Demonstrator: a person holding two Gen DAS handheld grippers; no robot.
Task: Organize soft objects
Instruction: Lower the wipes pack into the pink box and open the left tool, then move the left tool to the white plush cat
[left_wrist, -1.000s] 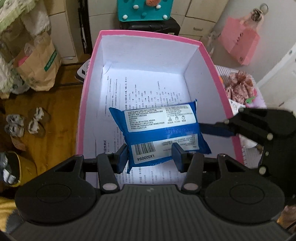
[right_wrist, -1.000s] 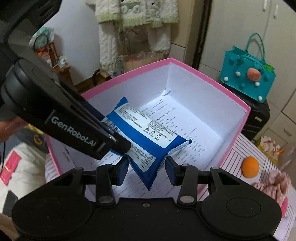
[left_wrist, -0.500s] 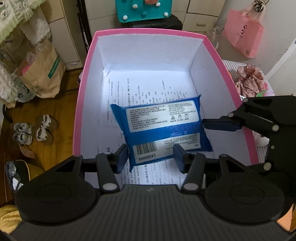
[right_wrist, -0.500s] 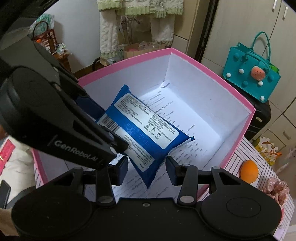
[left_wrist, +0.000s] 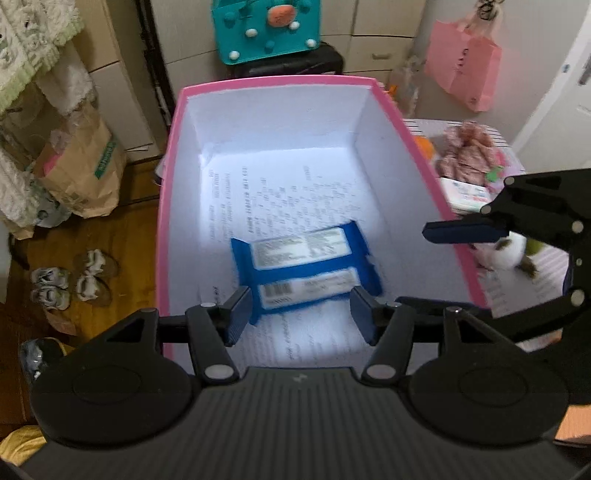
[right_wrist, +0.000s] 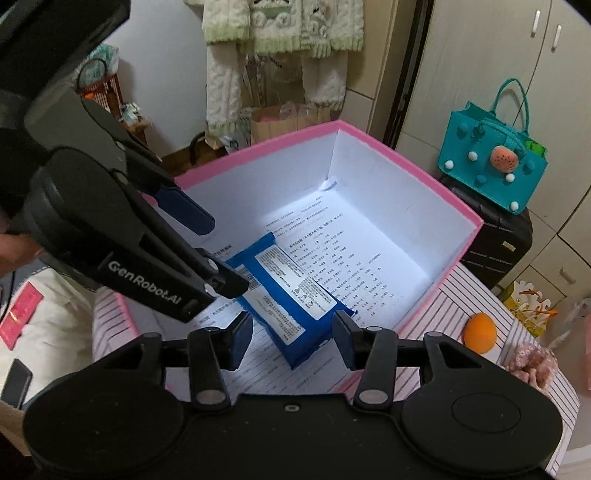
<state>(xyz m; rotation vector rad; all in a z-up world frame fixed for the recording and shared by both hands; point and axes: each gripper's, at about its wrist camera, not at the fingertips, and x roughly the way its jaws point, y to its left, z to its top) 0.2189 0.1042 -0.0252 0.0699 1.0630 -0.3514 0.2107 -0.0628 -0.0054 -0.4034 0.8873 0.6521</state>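
Note:
A blue wet-wipe pack (left_wrist: 304, 275) lies flat on printed paper on the floor of the pink box (left_wrist: 166, 206), near its front end. It also shows in the right wrist view (right_wrist: 291, 295). My left gripper (left_wrist: 301, 314) is open and empty, raised above the box's near end. My right gripper (right_wrist: 293, 338) is open and empty, above the box's right side; one of its fingers (left_wrist: 461, 232) shows beyond the right wall. The left gripper's body (right_wrist: 122, 243) fills the left of the right wrist view.
On the striped tablecloth (right_wrist: 480, 295) right of the box lie an orange ball (right_wrist: 479, 332), a pink crumpled cloth (left_wrist: 469, 155), a small white pack (left_wrist: 467, 194) and a white plush toy (left_wrist: 509, 251). A teal bag (right_wrist: 495, 162) stands on a black suitcase behind.
Both grippers have pulled up and back from the wipe pack, which now lies lower in the box, free of both. The right gripper has moved out over the box's right wall.

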